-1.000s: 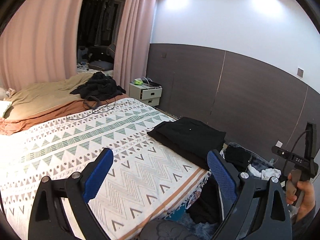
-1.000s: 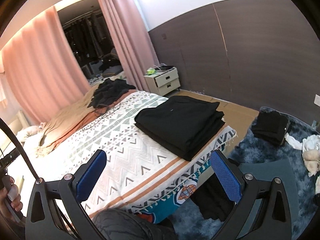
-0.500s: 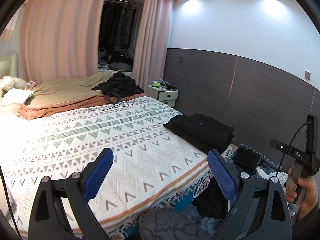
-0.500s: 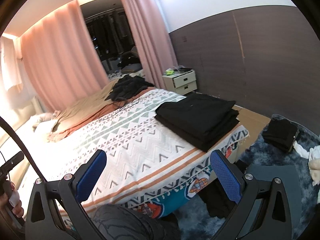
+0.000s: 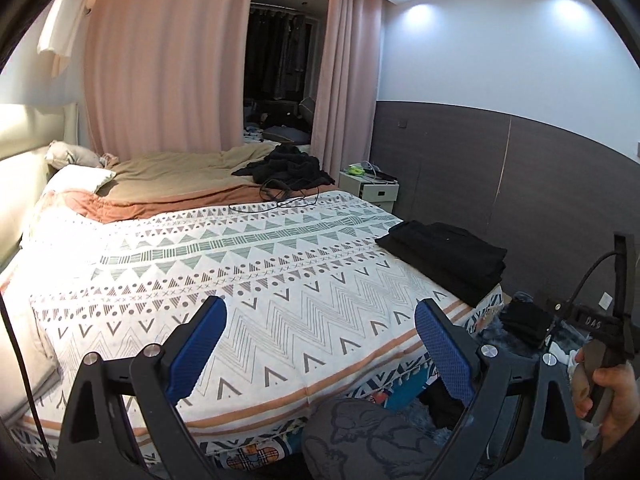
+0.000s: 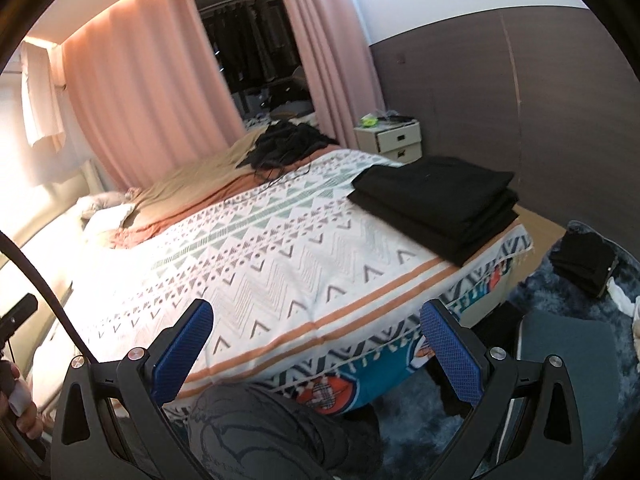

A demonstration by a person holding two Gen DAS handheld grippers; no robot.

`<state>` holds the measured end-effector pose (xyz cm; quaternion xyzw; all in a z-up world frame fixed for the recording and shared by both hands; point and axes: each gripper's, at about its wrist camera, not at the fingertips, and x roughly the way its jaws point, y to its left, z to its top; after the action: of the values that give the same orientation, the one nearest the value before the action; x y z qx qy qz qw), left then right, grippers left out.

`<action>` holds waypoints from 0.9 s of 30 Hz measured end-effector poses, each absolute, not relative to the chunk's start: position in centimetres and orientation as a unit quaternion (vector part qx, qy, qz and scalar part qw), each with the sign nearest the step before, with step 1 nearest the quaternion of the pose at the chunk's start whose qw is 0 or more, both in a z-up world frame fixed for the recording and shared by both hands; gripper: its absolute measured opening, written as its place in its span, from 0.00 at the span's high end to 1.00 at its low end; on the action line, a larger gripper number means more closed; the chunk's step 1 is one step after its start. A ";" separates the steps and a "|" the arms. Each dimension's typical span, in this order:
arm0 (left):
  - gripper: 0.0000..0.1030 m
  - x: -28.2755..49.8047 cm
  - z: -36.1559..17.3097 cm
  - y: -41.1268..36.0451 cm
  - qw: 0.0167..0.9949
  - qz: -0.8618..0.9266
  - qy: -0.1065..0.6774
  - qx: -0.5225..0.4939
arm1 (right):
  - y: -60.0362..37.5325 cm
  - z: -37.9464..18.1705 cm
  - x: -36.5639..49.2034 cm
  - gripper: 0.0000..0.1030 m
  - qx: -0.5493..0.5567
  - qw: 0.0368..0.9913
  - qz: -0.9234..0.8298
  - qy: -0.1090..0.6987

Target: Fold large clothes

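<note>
A stack of folded black clothes lies on the right corner of the patterned bed cover. A crumpled pile of black clothes sits far back on the bed, with a black cable beside it. My left gripper is open and empty, held above the bed's near edge. My right gripper is likewise open with nothing in it, over the bed's foot. Both are well away from the clothes.
A person's knee in grey trousers is at the bottom. A white nightstand stands by the dark wall panel. Another folded black garment lies on the blue rug. Pink curtains hang behind; pillows lie left.
Both grippers have pulled back and swung left, so more of the bed shows and the folded stack looks farther to the right. Their jaws stay open.
</note>
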<state>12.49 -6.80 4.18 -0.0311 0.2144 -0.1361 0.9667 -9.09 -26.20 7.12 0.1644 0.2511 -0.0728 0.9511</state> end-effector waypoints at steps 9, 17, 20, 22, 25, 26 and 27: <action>0.06 12.4 3.6 -6.0 0.965 -0.133 0.221 -0.042 | -25.1 7.5 -8.3 0.00 0.154 0.955 -0.054 0.246; 0.06 11.6 4.0 -5.9 0.967 -0.129 0.217 -0.038 | -24.0 6.9 -8.9 0.00 0.154 0.956 -0.055 0.244; 0.06 11.2 4.3 -5.9 0.968 -0.129 0.212 -0.035 | -23.7 6.9 -9.2 0.00 0.155 0.957 -0.056 0.240; 0.06 11.1 4.4 -6.0 0.968 -0.131 0.210 -0.035 | -23.7 6.9 -9.2 0.00 0.158 0.956 -0.057 0.239; 0.06 10.8 4.6 -6.2 0.969 -0.132 0.206 -0.031 | -23.7 6.7 -9.3 0.00 0.162 0.956 -0.057 0.239; 0.06 10.8 4.7 -6.2 0.969 -0.132 0.205 -0.029 | -23.7 6.6 -9.3 0.00 0.162 0.956 -0.057 0.239; 0.06 10.8 4.7 -6.2 0.969 -0.132 0.204 -0.027 | -23.6 6.6 -9.4 0.00 0.161 0.955 -0.057 0.240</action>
<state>10.80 -6.20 4.70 -0.0274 0.2044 -0.1325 0.9695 -9.36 -23.60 6.55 0.1614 0.2404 -0.0573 0.9554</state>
